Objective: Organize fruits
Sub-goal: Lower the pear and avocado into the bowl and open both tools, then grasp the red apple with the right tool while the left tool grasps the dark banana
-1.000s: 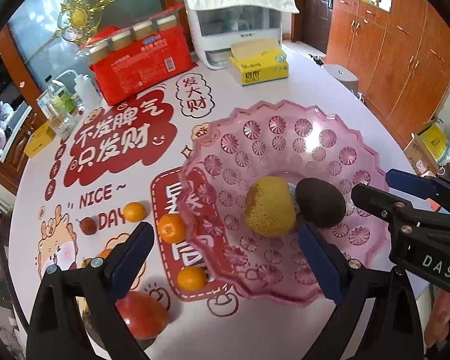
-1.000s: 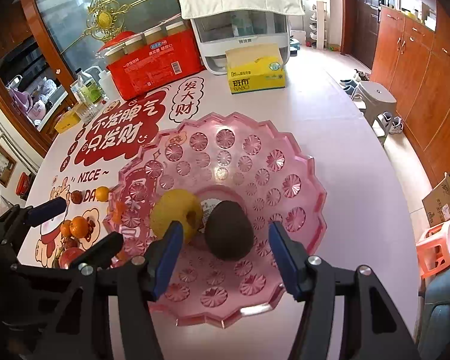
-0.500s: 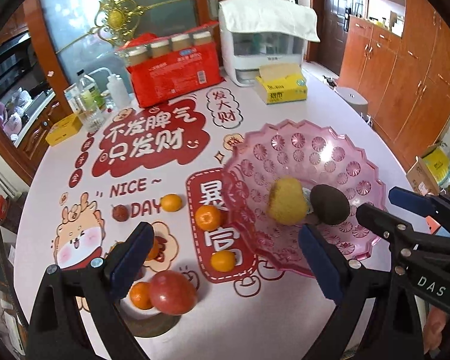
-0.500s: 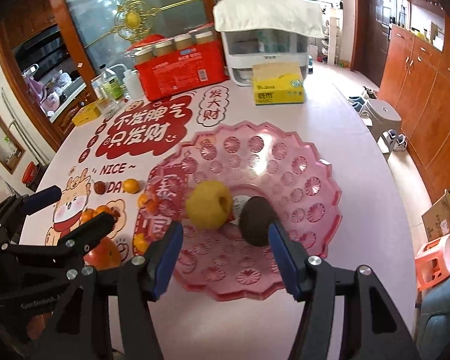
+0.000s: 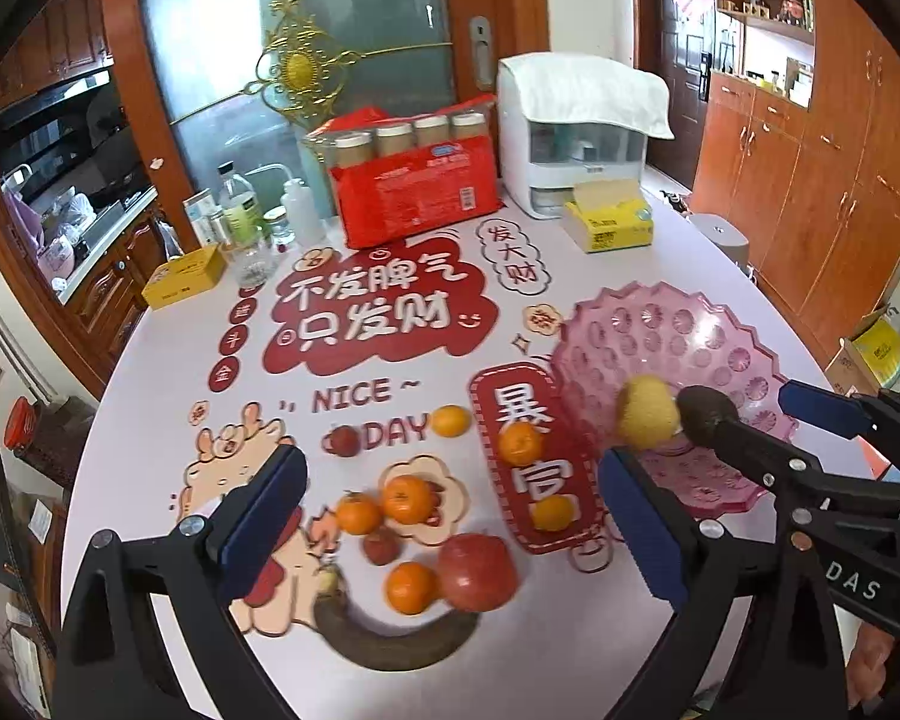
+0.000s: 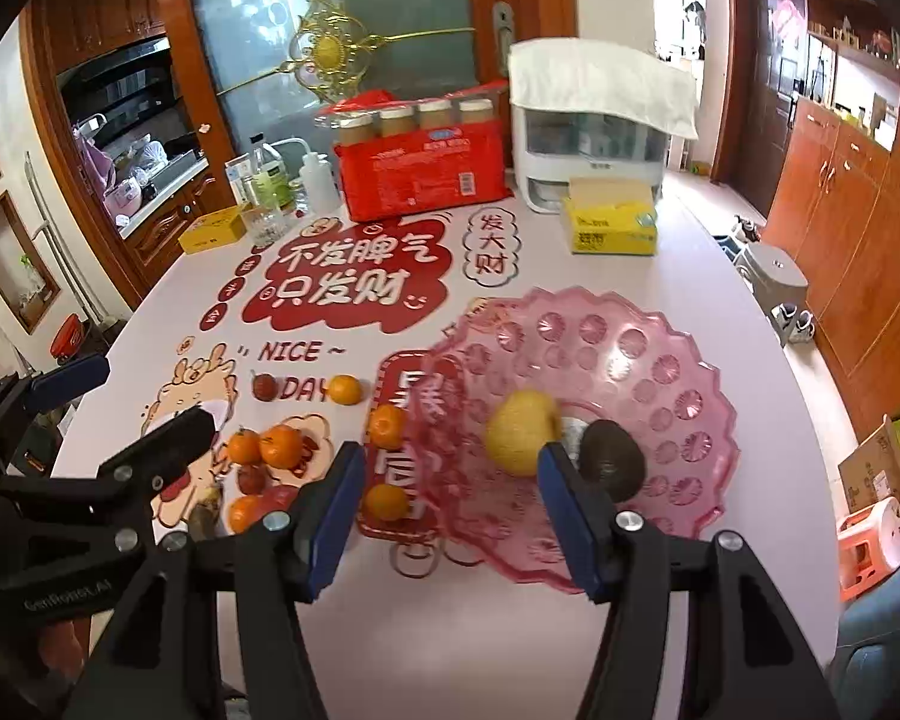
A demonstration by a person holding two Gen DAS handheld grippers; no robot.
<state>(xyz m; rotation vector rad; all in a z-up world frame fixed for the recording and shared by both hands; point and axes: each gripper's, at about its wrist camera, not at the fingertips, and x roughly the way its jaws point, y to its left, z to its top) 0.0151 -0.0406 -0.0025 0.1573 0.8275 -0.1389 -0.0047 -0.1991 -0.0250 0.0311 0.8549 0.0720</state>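
Observation:
A pink scalloped bowl [image 5: 678,330] [image 6: 660,360] holds a yellow pear [image 5: 645,411] [image 6: 519,432] and a dark avocado [image 5: 705,411] [image 6: 612,459]. Left of it on the table lie several oranges [image 5: 408,498] [image 6: 279,447], a red apple [image 5: 477,564], small dark red fruits [image 5: 345,441] and a dark banana [image 5: 390,639]. My left gripper [image 5: 450,525] is open and empty above the loose fruit. My right gripper [image 6: 450,513] is open and empty over the bowl's left rim.
At the table's back stand a red package with jars [image 5: 414,192], a white appliance under a towel [image 5: 576,132], a yellow tissue box [image 5: 609,225], bottles [image 5: 240,216] and a small yellow box [image 5: 183,276]. Wooden cabinets [image 5: 810,180] line the right.
Both grippers have pulled back and up from the bowl and shifted left. The loose fruit on the table has come into fuller view. Both stay open.

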